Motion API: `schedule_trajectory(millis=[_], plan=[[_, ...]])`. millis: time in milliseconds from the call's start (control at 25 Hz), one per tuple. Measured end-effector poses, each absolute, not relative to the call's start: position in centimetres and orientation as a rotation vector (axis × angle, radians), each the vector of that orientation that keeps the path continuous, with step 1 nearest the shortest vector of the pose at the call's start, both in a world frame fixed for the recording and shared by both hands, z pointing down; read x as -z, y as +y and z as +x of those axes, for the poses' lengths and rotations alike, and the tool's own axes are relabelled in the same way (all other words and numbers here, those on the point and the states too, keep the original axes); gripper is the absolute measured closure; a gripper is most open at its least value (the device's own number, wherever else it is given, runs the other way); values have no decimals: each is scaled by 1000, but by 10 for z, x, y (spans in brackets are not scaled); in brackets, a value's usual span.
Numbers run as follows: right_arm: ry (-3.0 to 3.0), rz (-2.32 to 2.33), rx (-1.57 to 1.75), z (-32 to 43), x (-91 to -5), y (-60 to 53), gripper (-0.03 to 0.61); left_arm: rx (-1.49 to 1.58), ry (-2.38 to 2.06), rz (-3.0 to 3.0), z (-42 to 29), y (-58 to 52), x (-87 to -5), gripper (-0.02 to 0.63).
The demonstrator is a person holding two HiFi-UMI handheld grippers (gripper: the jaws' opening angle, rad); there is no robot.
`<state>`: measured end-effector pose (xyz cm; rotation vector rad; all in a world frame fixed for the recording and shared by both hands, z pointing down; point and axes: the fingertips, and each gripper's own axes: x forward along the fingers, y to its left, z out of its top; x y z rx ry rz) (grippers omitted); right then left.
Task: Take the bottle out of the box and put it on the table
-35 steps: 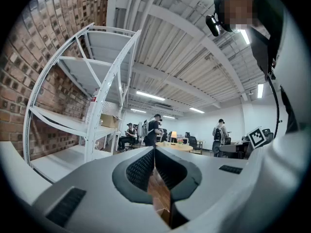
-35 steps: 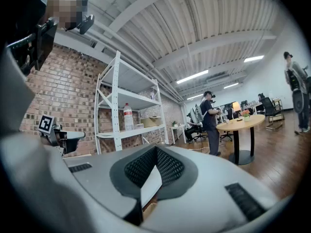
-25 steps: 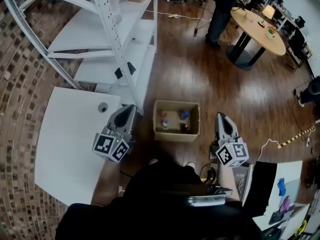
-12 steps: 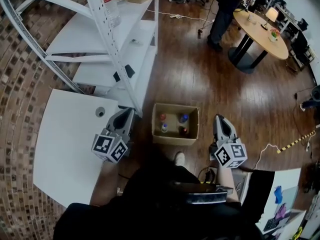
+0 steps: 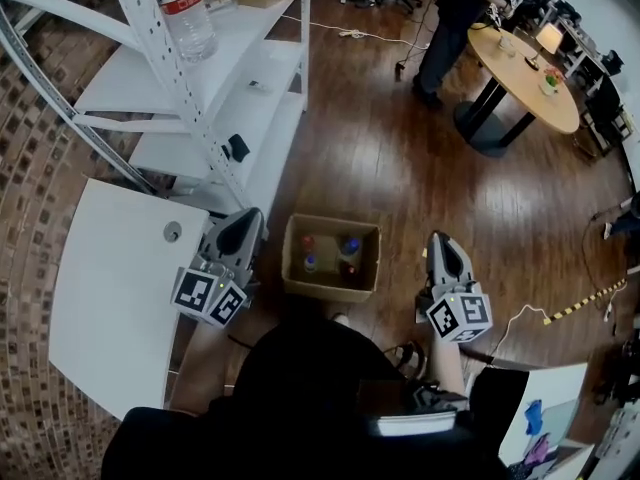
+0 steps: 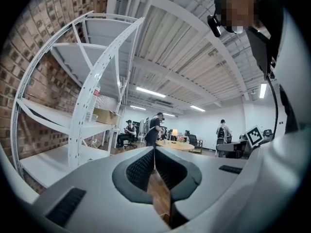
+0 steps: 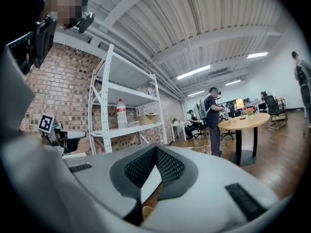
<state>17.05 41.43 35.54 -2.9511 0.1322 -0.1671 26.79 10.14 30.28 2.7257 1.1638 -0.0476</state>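
We see table (image 5: pixel 110 298) at left, box (image 5: pixel 330 286) on floor to its right. L gripper (image 5: pixel 247 218) left of box, R gripper (image 5: pixel 441 240) right; both jaws closed, empty. Inside box: bottles (image 5: pixel 347 247), maybe four.

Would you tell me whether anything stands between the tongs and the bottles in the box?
Nothing visible does: the box is open on top, its bottles uncovered, and the left tongs and right tongs flank it.

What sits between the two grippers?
An open cardboard box holding bottles, on the wood floor between the left gripper and right gripper; the head view shows it.
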Motion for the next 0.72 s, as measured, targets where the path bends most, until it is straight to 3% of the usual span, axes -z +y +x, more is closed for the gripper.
schedule_trajectory(millis=[720], plan=[[415,-2905,374,236,-425,428,574,-153,1041,2866,291,160,-377,607]])
